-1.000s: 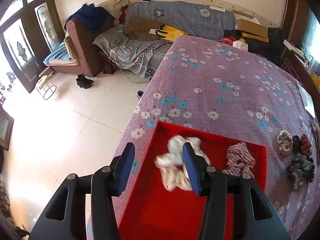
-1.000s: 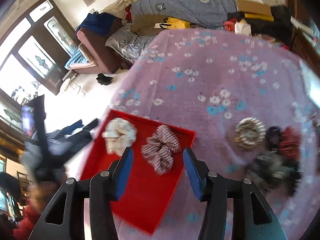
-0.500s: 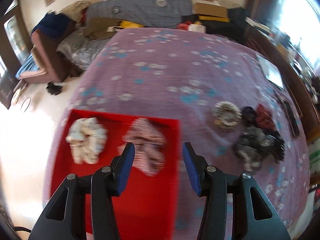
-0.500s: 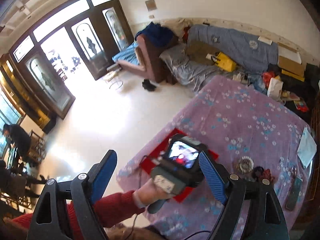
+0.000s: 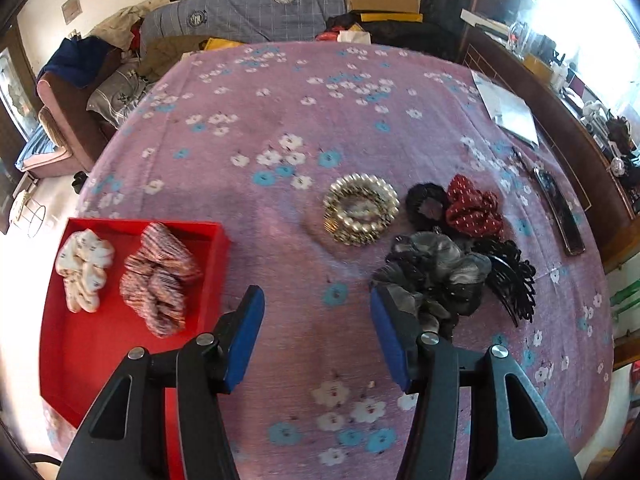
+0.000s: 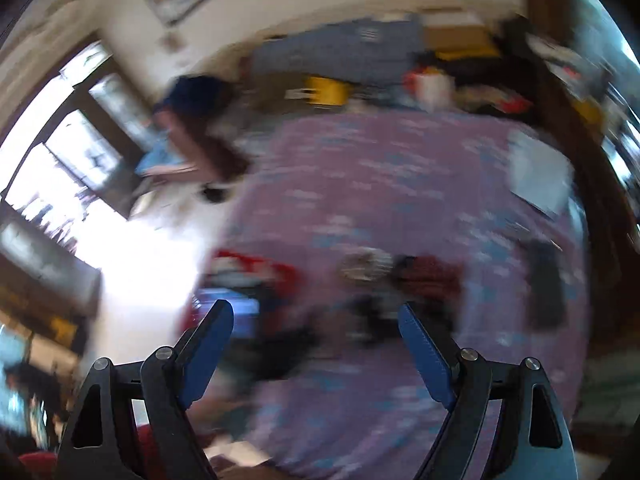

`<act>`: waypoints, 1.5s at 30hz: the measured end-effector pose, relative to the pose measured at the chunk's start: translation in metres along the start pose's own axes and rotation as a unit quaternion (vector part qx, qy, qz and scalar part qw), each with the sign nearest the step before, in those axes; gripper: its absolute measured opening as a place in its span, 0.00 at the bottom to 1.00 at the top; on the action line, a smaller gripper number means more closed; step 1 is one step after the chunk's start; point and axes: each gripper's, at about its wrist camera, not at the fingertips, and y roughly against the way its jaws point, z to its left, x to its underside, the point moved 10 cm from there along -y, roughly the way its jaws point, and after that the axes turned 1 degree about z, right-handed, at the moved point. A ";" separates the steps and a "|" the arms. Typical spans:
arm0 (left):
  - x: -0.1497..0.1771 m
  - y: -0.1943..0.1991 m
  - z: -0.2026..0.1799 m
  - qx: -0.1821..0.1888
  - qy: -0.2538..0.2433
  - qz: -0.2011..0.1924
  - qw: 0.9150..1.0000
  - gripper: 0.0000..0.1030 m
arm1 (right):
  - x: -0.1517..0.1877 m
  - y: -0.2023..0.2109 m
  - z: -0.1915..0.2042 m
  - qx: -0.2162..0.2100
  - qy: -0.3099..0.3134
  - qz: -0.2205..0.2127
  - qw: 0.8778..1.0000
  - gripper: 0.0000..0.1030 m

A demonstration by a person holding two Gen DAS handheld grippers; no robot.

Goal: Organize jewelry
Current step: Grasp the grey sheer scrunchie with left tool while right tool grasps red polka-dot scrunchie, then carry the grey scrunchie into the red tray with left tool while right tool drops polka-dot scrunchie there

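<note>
On the flowered purple cloth, a red tray (image 5: 100, 354) at the left holds a cream scrunchie (image 5: 84, 270) and a striped pink one (image 5: 158, 278). To the right lie a pearl bracelet ring (image 5: 360, 214), a black scrunchie (image 5: 426, 204), a red dotted scrunchie (image 5: 474, 208), a grey scrunchie (image 5: 436, 276) and a black claw clip (image 5: 514, 280). My left gripper (image 5: 318, 336) hangs over bare cloth between tray and pile, jaws opening, nothing between them. My right gripper (image 6: 316, 354) is open and empty in a badly blurred view; the tray (image 6: 276, 272) and pile (image 6: 400, 276) are smears beyond it.
A white paper (image 5: 510, 112) and a dark flat case (image 5: 560, 212) lie near the table's right edge. A sofa piled with bedding, boxes and bags stands behind the table. White floor and dark wooden doors are at the left.
The left gripper has swung right from over the tray to the cloth beside the grey scrunchie, jaws a little wider. The right gripper opened wide, pulled back and swung right; its view is now blurred.
</note>
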 end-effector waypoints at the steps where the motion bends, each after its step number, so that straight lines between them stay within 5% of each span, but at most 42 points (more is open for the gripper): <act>1: 0.002 -0.005 -0.004 0.002 0.002 0.003 1.000 0.52 | 0.005 -0.013 -0.024 0.010 -0.017 0.003 1.000 0.86; 7: 0.010 -0.029 -0.018 0.020 0.013 0.023 0.999 0.53 | 0.028 -0.096 -0.114 0.000 -0.087 0.007 0.996 0.82; 21: 0.006 -0.057 -0.039 0.072 0.036 0.038 0.996 0.60 | 0.006 -0.206 -0.128 -0.031 -0.102 0.006 0.994 0.79; 22: 0.007 -0.058 -0.043 0.073 0.033 0.041 0.996 0.60 | 0.006 -0.212 -0.128 -0.031 -0.104 0.009 0.994 0.76; 24: 0.009 -0.061 -0.049 0.072 0.027 0.044 0.996 0.59 | 0.007 -0.220 -0.127 -0.034 -0.104 0.016 0.994 0.54; 25: 0.010 -0.061 -0.050 0.073 0.026 0.046 0.996 0.46 | 0.008 -0.222 -0.127 -0.035 -0.103 0.018 0.994 0.47; 26: 0.011 -0.062 -0.053 0.076 0.026 0.050 0.995 0.19 | 0.008 -0.223 -0.126 -0.037 -0.104 0.018 0.994 0.31; 29: 0.012 -0.058 -0.053 0.076 0.025 0.054 0.995 0.12 | 0.011 -0.218 -0.123 -0.046 -0.106 0.015 0.993 0.11; 37: 0.011 -0.009 -0.044 0.083 0.020 0.021 0.996 0.10 | 0.010 -0.166 -0.117 -0.033 -0.112 -0.030 0.993 0.09; 45: 0.019 0.049 0.017 0.077 0.047 -0.015 0.996 0.10 | 0.020 -0.113 -0.096 -0.017 -0.095 -0.064 0.993 0.09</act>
